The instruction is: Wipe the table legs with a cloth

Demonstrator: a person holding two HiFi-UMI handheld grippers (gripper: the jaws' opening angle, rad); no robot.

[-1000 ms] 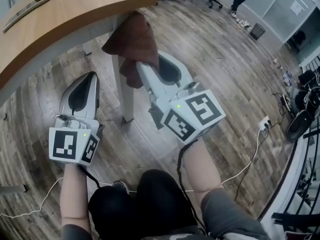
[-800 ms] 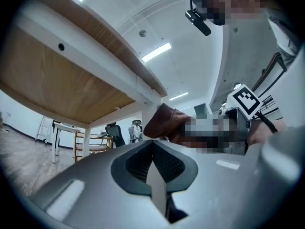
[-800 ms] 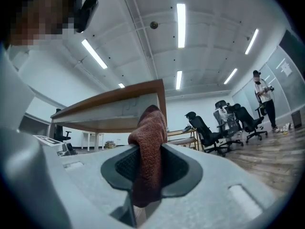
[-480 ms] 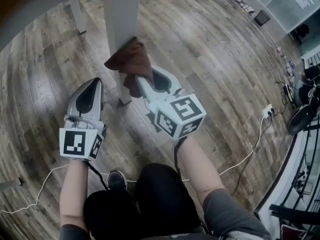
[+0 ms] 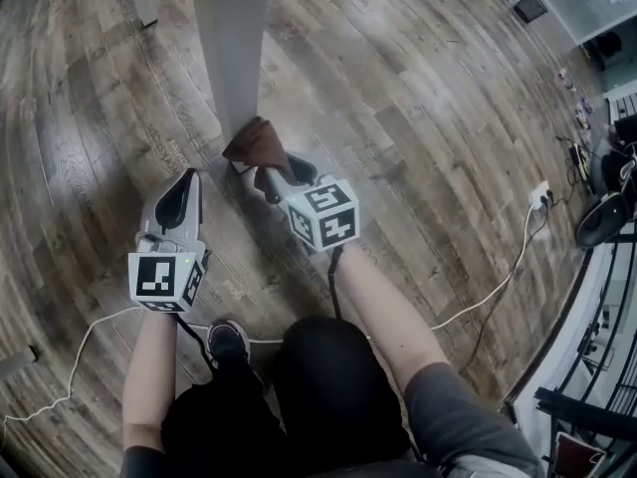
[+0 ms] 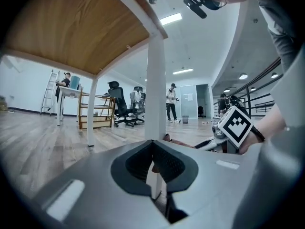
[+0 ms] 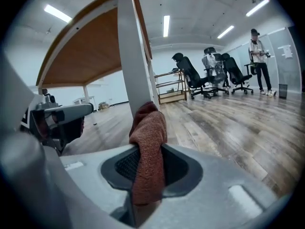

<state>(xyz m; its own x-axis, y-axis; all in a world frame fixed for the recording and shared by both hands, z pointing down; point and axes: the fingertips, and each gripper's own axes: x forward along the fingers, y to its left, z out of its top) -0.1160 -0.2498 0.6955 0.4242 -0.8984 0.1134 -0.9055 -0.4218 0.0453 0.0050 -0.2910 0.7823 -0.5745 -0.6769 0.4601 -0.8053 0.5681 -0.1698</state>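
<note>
Right tongs are pressing their clamped cloth low on the table leg; left tongs are idling closed, empty; other legs likely waiting.

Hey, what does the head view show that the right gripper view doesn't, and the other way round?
Only the head view shows the person's legs, a shoe and the white cable trailing over the floor.

Only the right gripper view shows the underside of the wooden tabletop, the office chairs, a standing person far off, and the right gripper with its jaws clamped on the brown cloth.

Both show the white table leg, the cloth held at it, and the left gripper nearby.
</note>
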